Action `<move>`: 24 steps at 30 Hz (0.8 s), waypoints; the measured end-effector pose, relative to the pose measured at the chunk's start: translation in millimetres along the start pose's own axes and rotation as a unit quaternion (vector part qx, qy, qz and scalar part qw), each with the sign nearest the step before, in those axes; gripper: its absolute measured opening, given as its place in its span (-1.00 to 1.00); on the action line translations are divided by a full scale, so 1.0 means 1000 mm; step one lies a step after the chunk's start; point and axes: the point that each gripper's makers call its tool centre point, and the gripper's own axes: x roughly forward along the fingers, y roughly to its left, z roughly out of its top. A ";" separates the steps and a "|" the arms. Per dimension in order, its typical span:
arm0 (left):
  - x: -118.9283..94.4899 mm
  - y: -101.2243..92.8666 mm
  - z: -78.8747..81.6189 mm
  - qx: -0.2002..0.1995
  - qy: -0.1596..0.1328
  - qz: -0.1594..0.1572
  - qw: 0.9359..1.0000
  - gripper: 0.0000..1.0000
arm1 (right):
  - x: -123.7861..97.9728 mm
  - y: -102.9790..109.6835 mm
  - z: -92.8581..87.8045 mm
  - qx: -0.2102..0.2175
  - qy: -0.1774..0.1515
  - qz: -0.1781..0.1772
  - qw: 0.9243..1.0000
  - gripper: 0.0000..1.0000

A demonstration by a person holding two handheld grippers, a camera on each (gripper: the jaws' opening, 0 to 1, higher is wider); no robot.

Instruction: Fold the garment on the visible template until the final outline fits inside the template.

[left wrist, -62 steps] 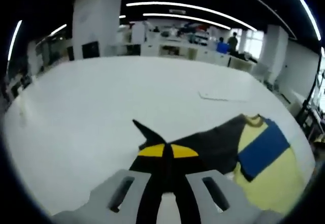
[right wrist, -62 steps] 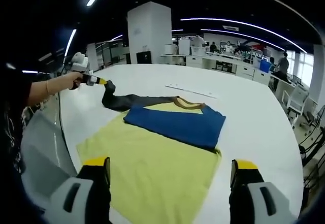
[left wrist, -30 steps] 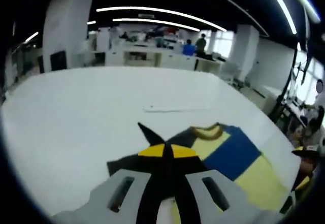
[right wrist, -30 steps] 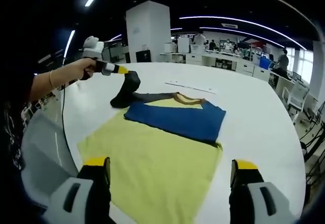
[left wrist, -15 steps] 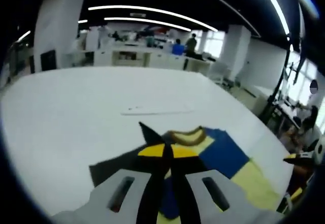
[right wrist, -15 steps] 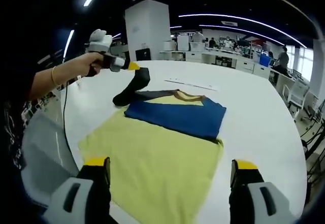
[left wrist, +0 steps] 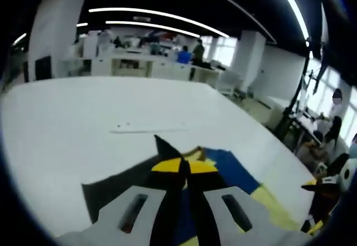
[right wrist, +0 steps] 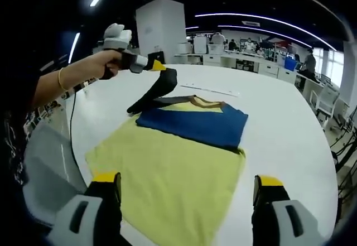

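Observation:
A yellow garment (right wrist: pixel 173 173) lies flat on the white table (right wrist: pixel 279 117), a blue sleeve (right wrist: pixel 195 124) folded across its chest below the brown collar (right wrist: pixel 206 102). A hand holds my left gripper (right wrist: pixel 159 66) above the garment's far left corner, shut on the tip of the dark sleeve (right wrist: pixel 153 92), which hangs slanted down to the table. In the left gripper view the shut left gripper (left wrist: pixel 184 165) pinches that dark sleeve (left wrist: pixel 120 187), with the blue sleeve (left wrist: pixel 231 170) and collar (left wrist: pixel 195 152) just beyond. My right gripper (right wrist: pixel 187 182) stands open over the garment's near hem, holding nothing.
A thin white strip (right wrist: pixel 209 90) lies on the table beyond the collar, also the strip (left wrist: pixel 148 129) in the left gripper view. The table's rounded edge runs close on the left (right wrist: pixel 72 140). Desks, pillars and people stand far behind. The right gripper (left wrist: pixel 321 187) shows at the edge.
The left gripper has lifted the dark sleeve off the table and carried it rightward, toward the collar. The right gripper and the garment's body have stayed put.

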 end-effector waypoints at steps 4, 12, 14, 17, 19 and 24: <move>0.008 -0.013 -0.002 -0.006 0.000 -0.010 1.000 -1.00 | -0.001 -0.003 -0.003 0.002 0.003 -0.003 1.000 0.99; 0.023 -0.044 -0.005 -0.008 0.002 -0.041 0.999 -1.00 | -0.004 -0.008 -0.007 0.006 0.008 -0.008 1.000 0.99; 0.026 -0.051 -0.005 -0.009 0.003 -0.049 0.999 -1.00 | -0.004 -0.008 -0.008 0.006 0.009 -0.009 1.000 0.99; 0.030 -0.057 -0.005 -0.012 0.003 -0.057 0.998 -1.00 | -0.003 -0.009 -0.009 0.007 0.011 -0.009 1.000 0.99; 0.032 -0.062 -0.005 -0.013 0.002 -0.063 0.998 -1.00 | -0.002 -0.008 -0.010 0.007 0.012 -0.008 1.000 0.99; 0.037 -0.077 -0.003 -0.021 -0.003 -0.087 0.996 -1.00 | -0.001 -0.007 -0.009 0.008 0.011 -0.007 1.000 0.99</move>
